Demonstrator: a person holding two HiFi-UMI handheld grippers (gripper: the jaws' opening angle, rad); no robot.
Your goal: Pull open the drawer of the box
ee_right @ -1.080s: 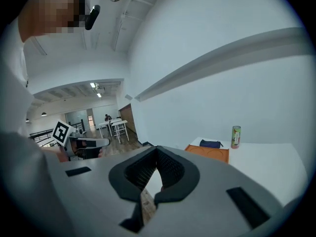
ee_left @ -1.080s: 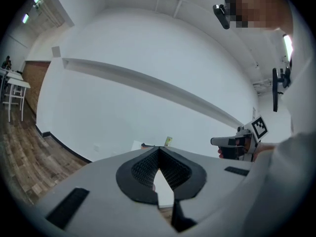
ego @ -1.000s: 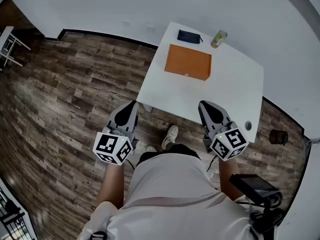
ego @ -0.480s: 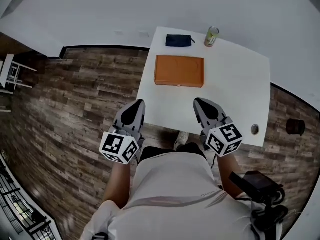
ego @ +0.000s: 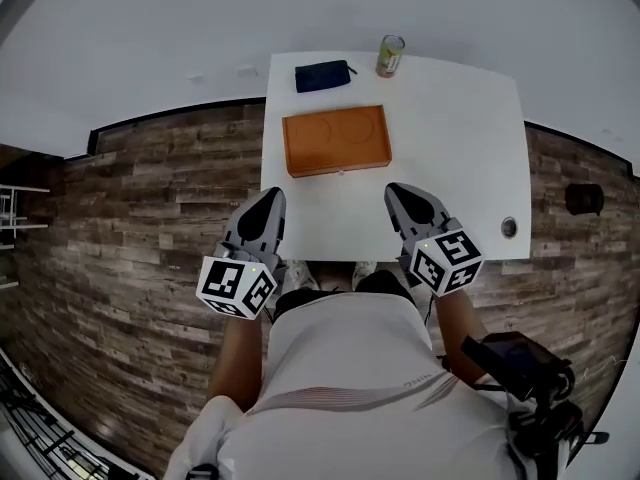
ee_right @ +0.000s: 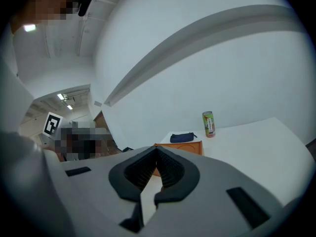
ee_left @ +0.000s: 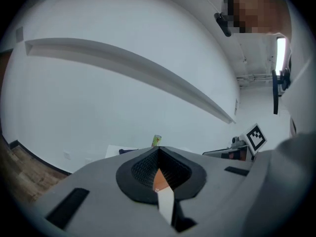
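A flat orange box [ego: 336, 140] lies on the white table [ego: 450, 148], its drawer front with a small knob [ego: 341, 172] facing me and closed. My left gripper [ego: 271, 201] hovers at the table's near left edge, shut and empty, below the box's left corner. My right gripper [ego: 398, 194] is over the near part of the table, just right of the box, also shut with nothing in it. In the left gripper view a sliver of the box [ee_left: 159, 178] shows behind the left gripper [ee_left: 158, 150]. The right gripper view shows the box [ee_right: 190, 146] beyond the right gripper [ee_right: 157, 150].
Behind the box lie a dark blue pouch [ego: 322, 75] and a green can [ego: 390, 56] near the wall. A round cable hole [ego: 509, 228] sits at the table's right front. A dark round object [ego: 583, 198] stands on the wood floor to the right.
The table and box have swung round to face me squarely and come nearer. Both grippers now reach the table's near edge, still shut.
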